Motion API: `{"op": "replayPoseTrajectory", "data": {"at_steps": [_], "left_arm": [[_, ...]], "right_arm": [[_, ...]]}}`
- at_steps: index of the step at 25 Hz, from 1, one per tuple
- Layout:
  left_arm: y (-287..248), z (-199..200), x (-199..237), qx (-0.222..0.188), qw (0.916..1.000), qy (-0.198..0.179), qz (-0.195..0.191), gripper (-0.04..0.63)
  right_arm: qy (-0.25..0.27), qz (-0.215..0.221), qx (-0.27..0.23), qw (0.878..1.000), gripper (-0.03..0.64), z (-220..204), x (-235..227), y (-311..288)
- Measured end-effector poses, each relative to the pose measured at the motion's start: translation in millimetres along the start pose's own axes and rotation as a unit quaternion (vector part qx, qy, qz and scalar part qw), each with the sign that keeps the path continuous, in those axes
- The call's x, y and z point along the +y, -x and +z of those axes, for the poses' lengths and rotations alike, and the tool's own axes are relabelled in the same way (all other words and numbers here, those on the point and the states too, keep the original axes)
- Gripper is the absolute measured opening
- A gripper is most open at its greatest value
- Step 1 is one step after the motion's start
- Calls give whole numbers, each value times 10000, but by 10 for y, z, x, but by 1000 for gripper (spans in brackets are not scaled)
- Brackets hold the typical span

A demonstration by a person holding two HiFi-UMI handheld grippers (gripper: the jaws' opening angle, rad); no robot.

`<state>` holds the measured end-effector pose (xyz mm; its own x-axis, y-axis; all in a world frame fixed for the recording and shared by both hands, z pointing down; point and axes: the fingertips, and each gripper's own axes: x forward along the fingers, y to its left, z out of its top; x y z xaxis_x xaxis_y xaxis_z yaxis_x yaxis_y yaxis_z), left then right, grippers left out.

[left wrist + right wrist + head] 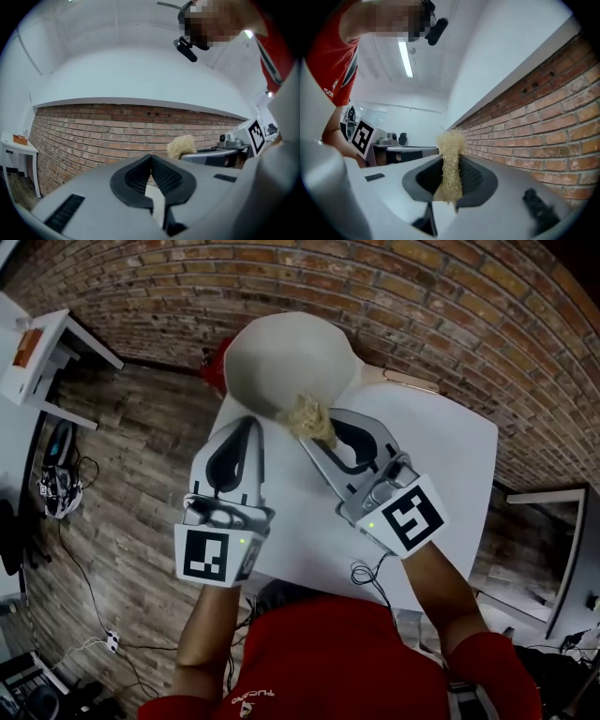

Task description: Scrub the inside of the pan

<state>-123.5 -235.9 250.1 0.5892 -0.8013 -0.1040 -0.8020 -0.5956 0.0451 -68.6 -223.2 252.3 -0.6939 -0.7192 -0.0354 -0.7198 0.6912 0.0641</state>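
Straw-coloured fibres of a scrubber (451,140) stand between the two jaws of the right tool (317,430). The jaws are closed tight on it, so the bundle is squeezed thin between the ribbed pads and spreads out into a tuft above them. In the head view this tuft lies at the near rim of the pan (281,362), on the side toward the person, and seems to touch it.

The pan is a pale cream round shape at the far edge of the white counter (441,446). A small red part (214,367) shows at the left side of the pan; I cannot tell what it is.

The left tool (248,423) is just beside the pan's near rim, to the left of the scrubber. Its jaws are together with the tips meeting, and I see nothing gripped between them. Whether its tip touches the pan cannot be made out.

Both tools point toward the pan, side by side. Behind the pan there is a brick wall (422,306), and to the left of the pan, lower down, a wooden floor (122,456).
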Motion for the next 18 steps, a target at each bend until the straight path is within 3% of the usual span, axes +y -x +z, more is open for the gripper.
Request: {"op": "replayPoseTrajectory", "data": {"at_steps": [6, 18], "left_arm": [[152, -65, -171, 107, 9998, -48, -134, 14], [260, -91, -254, 159, 9998, -80, -130, 14]], "right_arm": [[-376, -12, -43, 9993, 86, -97, 138, 239], [-405, -70, 3, 9992, 86, -155, 225, 362]]}}
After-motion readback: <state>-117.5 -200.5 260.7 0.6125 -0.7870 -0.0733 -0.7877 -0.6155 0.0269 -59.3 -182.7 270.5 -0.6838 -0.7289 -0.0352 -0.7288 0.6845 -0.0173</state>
